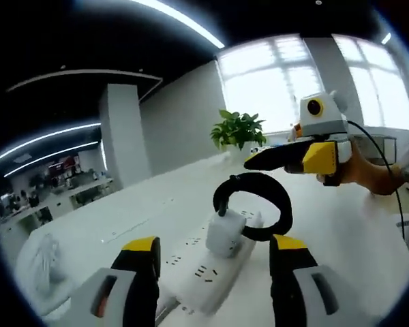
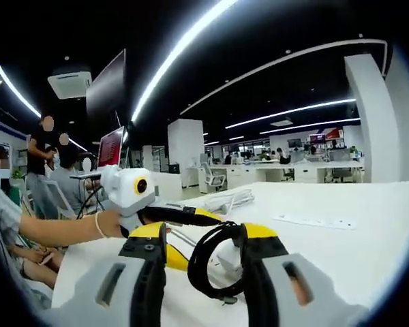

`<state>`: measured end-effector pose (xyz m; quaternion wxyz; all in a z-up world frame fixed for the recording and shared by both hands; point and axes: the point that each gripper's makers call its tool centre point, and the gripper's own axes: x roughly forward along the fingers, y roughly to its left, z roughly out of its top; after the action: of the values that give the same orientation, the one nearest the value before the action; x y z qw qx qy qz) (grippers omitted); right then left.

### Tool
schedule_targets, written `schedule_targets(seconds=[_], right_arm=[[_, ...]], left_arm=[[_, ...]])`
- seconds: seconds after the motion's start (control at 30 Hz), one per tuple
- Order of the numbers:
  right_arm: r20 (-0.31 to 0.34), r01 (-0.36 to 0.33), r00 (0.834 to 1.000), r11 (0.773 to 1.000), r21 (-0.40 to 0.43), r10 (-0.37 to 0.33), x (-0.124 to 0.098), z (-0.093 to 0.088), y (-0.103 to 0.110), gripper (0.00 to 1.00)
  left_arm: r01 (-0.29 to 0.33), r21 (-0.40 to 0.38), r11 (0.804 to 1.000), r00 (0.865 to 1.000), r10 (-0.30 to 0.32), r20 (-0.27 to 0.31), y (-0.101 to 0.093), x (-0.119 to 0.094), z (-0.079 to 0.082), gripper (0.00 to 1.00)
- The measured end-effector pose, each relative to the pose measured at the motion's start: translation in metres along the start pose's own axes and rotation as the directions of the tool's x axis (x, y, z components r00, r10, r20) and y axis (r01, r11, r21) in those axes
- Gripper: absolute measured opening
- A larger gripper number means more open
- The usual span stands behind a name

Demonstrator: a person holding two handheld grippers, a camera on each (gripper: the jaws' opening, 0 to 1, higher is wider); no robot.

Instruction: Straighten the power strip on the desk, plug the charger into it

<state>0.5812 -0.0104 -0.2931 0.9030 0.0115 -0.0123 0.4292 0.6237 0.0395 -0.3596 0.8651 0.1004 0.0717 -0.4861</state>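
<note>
A white power strip (image 1: 204, 276) lies on the white desk (image 1: 157, 197), running between the open jaws of my left gripper (image 1: 216, 244). A white charger (image 1: 225, 235) stands in one of its sockets. The charger's black cable (image 1: 255, 197) curls up in a loop behind it. My right gripper (image 1: 255, 161), held by a hand, hovers just above that loop and touches nothing. In the right gripper view, my right gripper (image 2: 203, 235) is open, with the cable loop (image 2: 199, 262) and charger (image 2: 228, 257) beyond its jaws. The left gripper (image 2: 191, 218) reaches in from the left.
A potted plant (image 1: 238, 129) stands at the desk's far end by the windows. A second flat power strip (image 2: 313, 220) and a bundle of white cable (image 2: 228, 199) lie farther along the desk. People sit and stand at the left of the right gripper view.
</note>
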Motion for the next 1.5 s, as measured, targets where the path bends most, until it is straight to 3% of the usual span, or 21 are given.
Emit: schedule_targets(seconds=[0.33, 0.63, 0.83, 0.97, 1.13, 1.4, 1.5], right_arm=[[0.046, -0.030, 0.998, 0.999, -0.031, 0.031, -0.015, 0.011, -0.008, 0.43], [0.034, -0.039, 0.999, 0.997, -0.065, 0.041, -0.031, 0.007, -0.026, 0.43], [-0.007, -0.055, 0.998, 0.995, -0.085, 0.055, -0.037, 0.001, -0.039, 0.43], [-0.054, -0.082, 0.996, 0.989, -0.124, 0.076, -0.035, -0.008, -0.045, 0.43], [-0.115, -0.135, 0.986, 0.980, -0.145, 0.119, -0.026, -0.023, -0.048, 0.44], [-0.142, -0.167, 0.979, 0.975, -0.145, 0.147, -0.019, -0.033, -0.054, 0.44], [-0.154, -0.173, 0.976, 0.975, -0.142, 0.151, -0.017, -0.034, -0.058, 0.44]], left_arm=[[-0.107, -0.087, 0.990, 0.992, 0.112, 0.051, -0.004, -0.031, -0.001, 0.68], [-0.188, -0.156, 0.970, 0.977, 0.201, 0.076, -0.015, -0.065, 0.004, 0.70], [-0.314, -0.149, 0.938, 0.943, 0.326, 0.063, -0.018, -0.086, -0.005, 0.70], [-0.355, -0.164, 0.920, 0.929, 0.367, 0.048, -0.019, -0.095, -0.009, 0.70], [-0.371, -0.192, 0.909, 0.923, 0.384, 0.035, -0.021, -0.097, -0.016, 0.70], [-0.371, -0.208, 0.905, 0.924, 0.382, 0.013, -0.032, -0.099, -0.029, 0.70], [-0.397, -0.206, 0.894, 0.913, 0.408, 0.013, -0.035, -0.101, -0.032, 0.70]])
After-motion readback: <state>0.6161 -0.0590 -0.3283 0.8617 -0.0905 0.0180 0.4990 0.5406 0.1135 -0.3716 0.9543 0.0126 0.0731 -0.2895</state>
